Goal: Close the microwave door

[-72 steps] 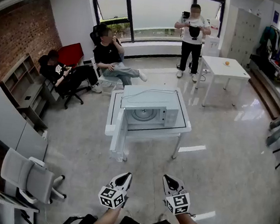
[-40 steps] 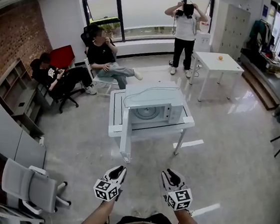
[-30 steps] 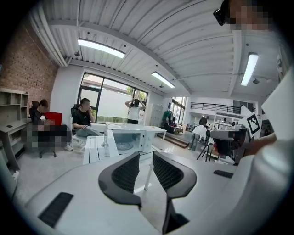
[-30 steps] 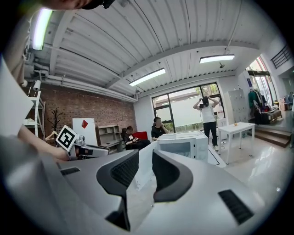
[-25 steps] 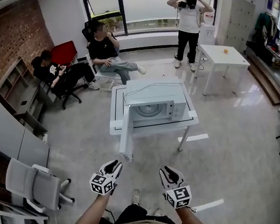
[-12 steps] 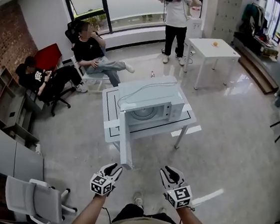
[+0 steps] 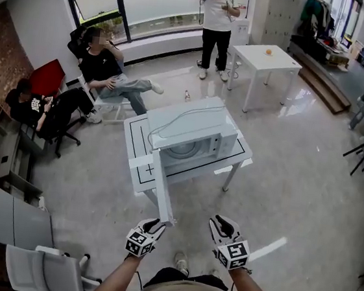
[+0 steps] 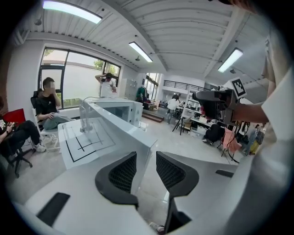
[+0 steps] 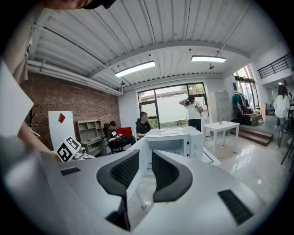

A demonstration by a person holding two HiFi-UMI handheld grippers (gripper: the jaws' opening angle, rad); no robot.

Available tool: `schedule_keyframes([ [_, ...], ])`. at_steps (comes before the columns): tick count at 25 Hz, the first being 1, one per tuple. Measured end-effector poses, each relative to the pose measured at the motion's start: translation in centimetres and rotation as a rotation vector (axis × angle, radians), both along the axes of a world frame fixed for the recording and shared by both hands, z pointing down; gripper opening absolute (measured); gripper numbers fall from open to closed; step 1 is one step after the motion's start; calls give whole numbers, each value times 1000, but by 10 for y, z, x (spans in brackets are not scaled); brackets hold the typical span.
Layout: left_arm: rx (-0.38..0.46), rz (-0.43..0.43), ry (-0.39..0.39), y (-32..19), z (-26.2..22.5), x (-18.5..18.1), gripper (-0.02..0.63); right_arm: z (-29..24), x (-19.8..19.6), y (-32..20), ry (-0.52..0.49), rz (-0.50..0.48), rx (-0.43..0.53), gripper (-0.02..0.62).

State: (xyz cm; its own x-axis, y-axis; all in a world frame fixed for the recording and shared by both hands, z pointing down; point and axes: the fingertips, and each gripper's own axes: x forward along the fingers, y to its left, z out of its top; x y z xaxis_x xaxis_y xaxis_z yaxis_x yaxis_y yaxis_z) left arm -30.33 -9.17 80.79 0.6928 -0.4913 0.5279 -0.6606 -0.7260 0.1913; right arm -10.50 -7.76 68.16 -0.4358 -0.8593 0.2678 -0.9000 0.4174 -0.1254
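A white microwave (image 7: 194,126) stands on a white table (image 7: 134,162); its door (image 7: 162,188) hangs wide open and juts toward me. My left gripper (image 7: 158,224) sits just below the door's free end. In the left gripper view the door's edge (image 8: 124,133) shows just beyond the left gripper (image 8: 146,156), whose jaws are opening with nothing pressed between them. My right gripper (image 7: 220,223) is off to the right of the door, open and empty. In the right gripper view the right gripper (image 9: 145,156) faces the door (image 9: 141,146) and the oven cavity (image 9: 177,140).
Two people sit at the left (image 7: 103,67) and one stands by the window (image 7: 216,15). A second white table (image 7: 267,57) is at the back right. An office chair (image 7: 43,272) stands at the lower left. Shiny floor surrounds the microwave table.
The microwave table has come closer in the head view. My left gripper has shifted right and down to the door's free end, and the right gripper has moved forward with it.
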Motion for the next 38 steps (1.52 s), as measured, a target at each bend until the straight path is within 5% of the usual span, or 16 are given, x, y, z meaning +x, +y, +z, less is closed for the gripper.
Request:
schedule_keyframes([
  [20, -45, 114, 58, -16, 5, 40, 123, -14, 5, -57, 40, 40, 0, 84],
  [38, 0, 45, 91, -57, -3, 147, 123, -11, 84, -148, 46, -167, -13, 84],
])
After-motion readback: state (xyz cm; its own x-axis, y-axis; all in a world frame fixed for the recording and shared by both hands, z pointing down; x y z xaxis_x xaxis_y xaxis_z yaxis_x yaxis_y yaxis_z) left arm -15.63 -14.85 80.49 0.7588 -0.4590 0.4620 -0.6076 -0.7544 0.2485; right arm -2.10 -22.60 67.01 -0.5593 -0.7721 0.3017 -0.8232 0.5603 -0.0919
